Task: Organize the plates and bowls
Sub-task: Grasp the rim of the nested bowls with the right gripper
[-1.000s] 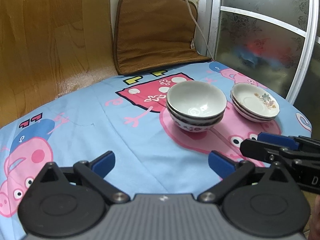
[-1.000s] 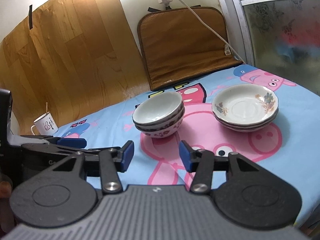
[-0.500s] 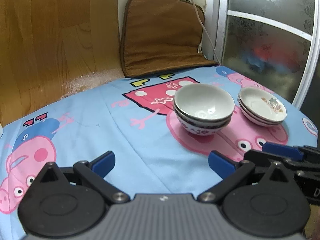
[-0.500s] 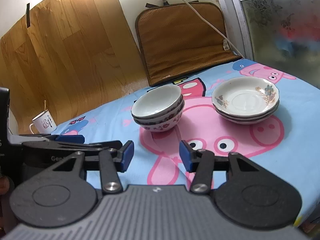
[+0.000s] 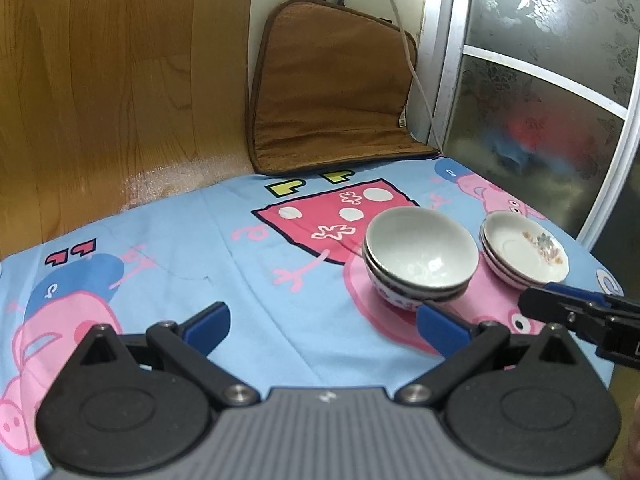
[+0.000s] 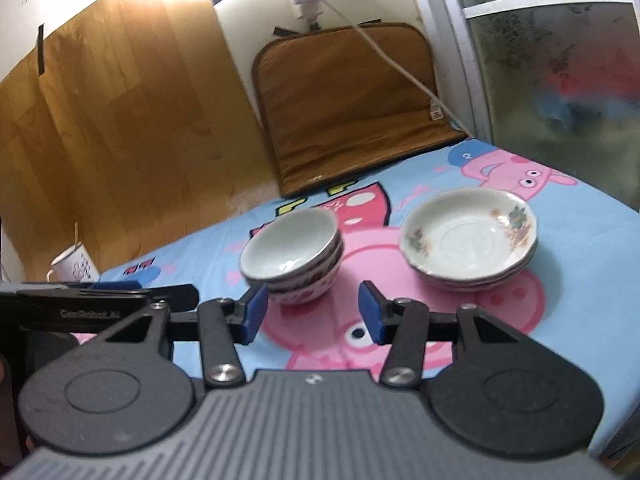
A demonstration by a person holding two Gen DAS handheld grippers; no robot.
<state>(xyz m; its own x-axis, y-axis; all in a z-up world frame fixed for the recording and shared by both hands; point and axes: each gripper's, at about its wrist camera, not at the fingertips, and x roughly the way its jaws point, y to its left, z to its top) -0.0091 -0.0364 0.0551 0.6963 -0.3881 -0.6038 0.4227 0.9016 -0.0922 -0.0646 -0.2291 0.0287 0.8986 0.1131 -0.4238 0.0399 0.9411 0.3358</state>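
A stack of white bowls (image 5: pixel 420 260) (image 6: pixel 294 258) with a patterned outside stands on the blue cartoon tablecloth (image 5: pixel 200 248). To its right sits a stack of shallow white plates (image 5: pixel 524 252) (image 6: pixel 470 236) with flower prints. My left gripper (image 5: pixel 324 326) hangs open over the cloth, nearer than the bowls and to their left, with nothing between its blue pads. My right gripper (image 6: pixel 312 312) is open too, empty, just short of the bowls and plates. Each gripper's fingers show at the edge of the other's view.
A brown cushion (image 5: pixel 332 92) leans against the back wall, with a white cable (image 5: pixel 416 68) running down from a wall plug. A white mug (image 6: pixel 74 266) stands at the far left. Frosted glass door panels (image 5: pixel 552 92) close the right side. The table's edge runs near the plates.
The left gripper has drawn back and up, so the bowls and plates look smaller and further right. The right gripper has kept nearly still. Both jaws stay as they were.
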